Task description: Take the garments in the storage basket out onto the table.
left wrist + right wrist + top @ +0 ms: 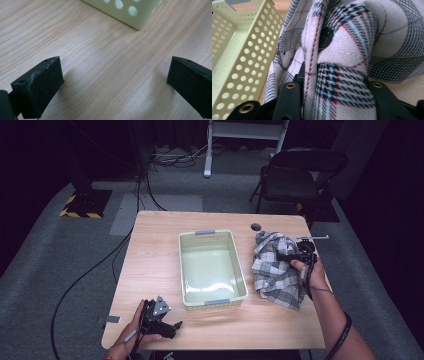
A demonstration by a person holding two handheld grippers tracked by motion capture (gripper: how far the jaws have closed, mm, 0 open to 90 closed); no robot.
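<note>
Bare wooden table (150, 270) spreads around the pale green basket (212, 267), with free room toward nine o'clock. At the basket's three o'clock, near the table's right edge, the right gripper (289, 256) pinches the bunched checked cloth (274, 270). The left gripper (172, 326), jaws wide apart, rests near the front edge at seven o'clock.

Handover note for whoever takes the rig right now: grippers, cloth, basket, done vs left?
Right gripper: shut on the plaid cloth, a fold bunched between its jaws, cloth on the table right of the basket.
Left gripper: open, nothing held, resting on the wooden table near the basket's near left corner.
Done: cloth gripped.
Left, likely: move the cloth into the basket, which has nothing in it yet.
</note>
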